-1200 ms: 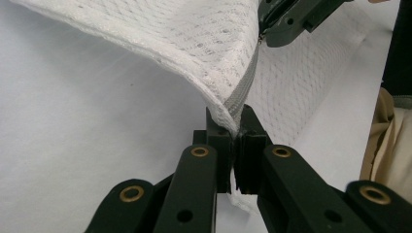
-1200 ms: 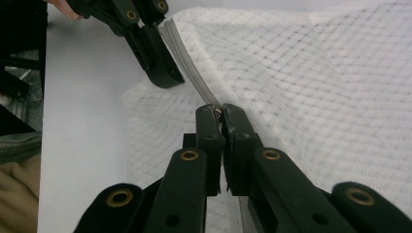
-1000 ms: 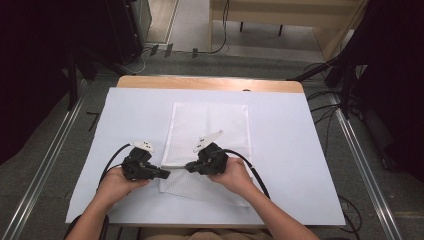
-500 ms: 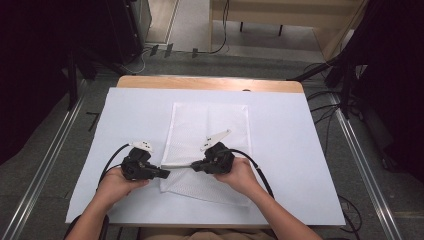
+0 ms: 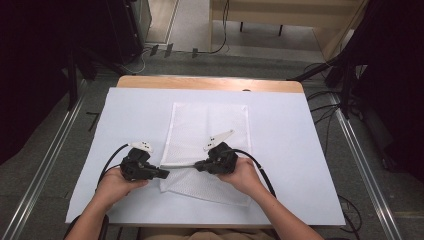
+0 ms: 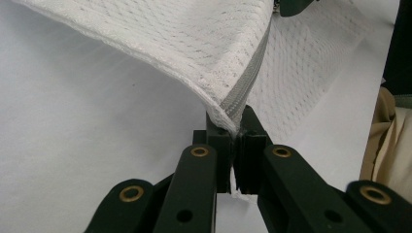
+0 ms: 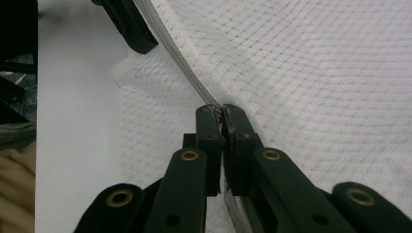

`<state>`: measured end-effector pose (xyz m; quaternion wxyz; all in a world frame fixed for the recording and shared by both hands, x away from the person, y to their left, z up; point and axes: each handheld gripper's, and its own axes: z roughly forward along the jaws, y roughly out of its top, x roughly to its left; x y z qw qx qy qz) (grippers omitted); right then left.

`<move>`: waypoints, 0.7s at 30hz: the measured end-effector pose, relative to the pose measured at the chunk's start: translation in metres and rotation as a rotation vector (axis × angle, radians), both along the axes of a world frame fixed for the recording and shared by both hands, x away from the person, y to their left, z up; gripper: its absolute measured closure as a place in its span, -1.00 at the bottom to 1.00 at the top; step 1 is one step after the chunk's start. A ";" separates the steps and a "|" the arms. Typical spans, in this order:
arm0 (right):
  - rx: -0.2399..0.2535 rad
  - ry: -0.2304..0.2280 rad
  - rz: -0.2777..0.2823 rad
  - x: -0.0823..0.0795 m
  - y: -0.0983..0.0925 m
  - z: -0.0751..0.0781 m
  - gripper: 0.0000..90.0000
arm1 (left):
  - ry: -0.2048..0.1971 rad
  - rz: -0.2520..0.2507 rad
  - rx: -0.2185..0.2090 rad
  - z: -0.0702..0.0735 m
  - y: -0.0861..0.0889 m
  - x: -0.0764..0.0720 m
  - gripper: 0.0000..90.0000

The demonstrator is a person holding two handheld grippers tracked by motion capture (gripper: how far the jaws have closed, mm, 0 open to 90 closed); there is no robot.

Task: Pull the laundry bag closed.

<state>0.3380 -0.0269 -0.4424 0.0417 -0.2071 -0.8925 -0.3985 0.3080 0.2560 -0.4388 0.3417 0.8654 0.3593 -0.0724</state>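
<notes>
A white mesh bag (image 5: pixel 210 125) lies flat on the white table cover, its near part folded over. A grey zipper (image 5: pixel 181 164) runs along its lifted edge between my two grippers. My left gripper (image 5: pixel 165 173) is shut on the bag's corner at the zipper's end; its own view shows the jaws (image 6: pixel 236 133) pinching mesh and zipper tape (image 6: pixel 248 82). My right gripper (image 5: pixel 198 165) is shut on the zipper farther right, and its view shows the jaws (image 7: pixel 222 114) closed over the zipper line (image 7: pixel 180 68). The left gripper's tip (image 7: pixel 128 24) sits beyond them.
The white cover (image 5: pixel 300 150) spans the wooden table (image 5: pixel 210 82), with bare cover on both sides of the bag. Black cables (image 5: pixel 260 165) trail from both grippers toward the person. Metal rails (image 5: pixel 45 165) and dark equipment flank the table on the floor.
My right gripper has shifted slightly to the right along the zipper, so the stretch between the grippers is a little longer. The left gripper has stayed put.
</notes>
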 end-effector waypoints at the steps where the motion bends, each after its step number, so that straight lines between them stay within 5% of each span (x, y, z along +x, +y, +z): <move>1: -0.001 0.001 0.000 0.000 -0.001 0.000 0.96 | -0.001 0.002 0.002 0.000 0.000 0.000 0.95; 21: -0.007 0.006 -0.013 0.000 -0.013 0.000 0.96 | 0.001 0.001 0.000 0.000 0.001 0.000 0.95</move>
